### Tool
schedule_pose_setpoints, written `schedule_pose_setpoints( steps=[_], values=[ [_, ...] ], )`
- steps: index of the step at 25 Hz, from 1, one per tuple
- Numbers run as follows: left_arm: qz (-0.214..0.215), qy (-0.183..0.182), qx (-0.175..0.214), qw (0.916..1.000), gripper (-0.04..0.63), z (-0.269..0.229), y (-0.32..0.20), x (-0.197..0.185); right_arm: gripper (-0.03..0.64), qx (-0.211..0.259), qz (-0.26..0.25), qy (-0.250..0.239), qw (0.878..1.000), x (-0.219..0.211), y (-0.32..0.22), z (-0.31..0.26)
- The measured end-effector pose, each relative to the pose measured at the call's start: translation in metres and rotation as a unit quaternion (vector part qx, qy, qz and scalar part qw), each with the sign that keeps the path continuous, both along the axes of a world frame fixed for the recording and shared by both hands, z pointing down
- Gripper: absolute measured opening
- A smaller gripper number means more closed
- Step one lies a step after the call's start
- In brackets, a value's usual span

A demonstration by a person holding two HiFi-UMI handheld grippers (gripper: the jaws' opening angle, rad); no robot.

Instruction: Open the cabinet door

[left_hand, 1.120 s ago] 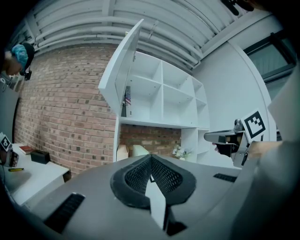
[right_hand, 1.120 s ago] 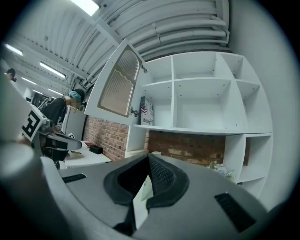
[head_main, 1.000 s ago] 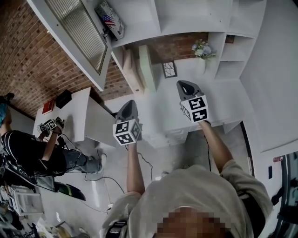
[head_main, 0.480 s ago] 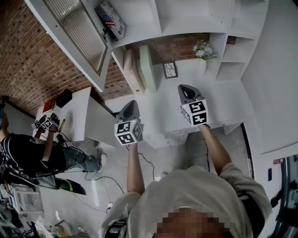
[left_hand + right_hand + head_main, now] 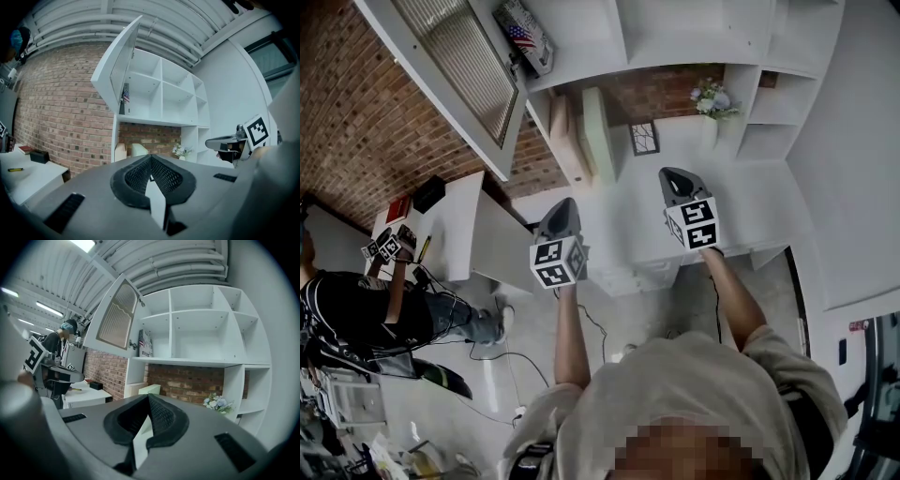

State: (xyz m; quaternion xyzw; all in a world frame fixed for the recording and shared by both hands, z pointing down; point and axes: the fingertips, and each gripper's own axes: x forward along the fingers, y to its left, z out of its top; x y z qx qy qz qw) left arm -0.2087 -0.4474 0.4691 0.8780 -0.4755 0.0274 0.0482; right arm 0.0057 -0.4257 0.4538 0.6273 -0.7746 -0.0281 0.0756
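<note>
The white wall cabinet has its door with a ribbed glass panel swung wide open at the upper left. The same door shows in the left gripper view and the right gripper view. My left gripper is shut and empty, held level in front of the shelves and well below the door. Beside it my right gripper is also shut on nothing. Neither touches the cabinet. Each gripper's own view shows its pads meeting, left gripper and right gripper.
A flower vase, a small picture frame and two pale boxes sit in the niche under the shelves. A flag-printed box stands on the shelf. A second person works at a white desk on the left. Cables lie on the floor.
Both my grippers stay where they were. The person at the left desk has shifted their own grippers a little to the left.
</note>
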Motion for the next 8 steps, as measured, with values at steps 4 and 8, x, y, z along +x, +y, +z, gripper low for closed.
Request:
schedule_pose_setpoints(
  steps=[4, 8],
  values=[
    [0.002, -0.001, -0.002, 1.0, 0.026, 0.0006, 0.0001, 0.0024, 0.014, -0.001, 0.0, 0.004, 1.0, -0.0005, -0.0003, 0.0008],
    [0.005, -0.005, -0.005, 1.0, 0.026, 0.0012, 0.0018, 0.0045, 0.014, -0.001, 0.002, 0.001, 1.0, -0.0009, 0.001, 0.0013]
  ],
)
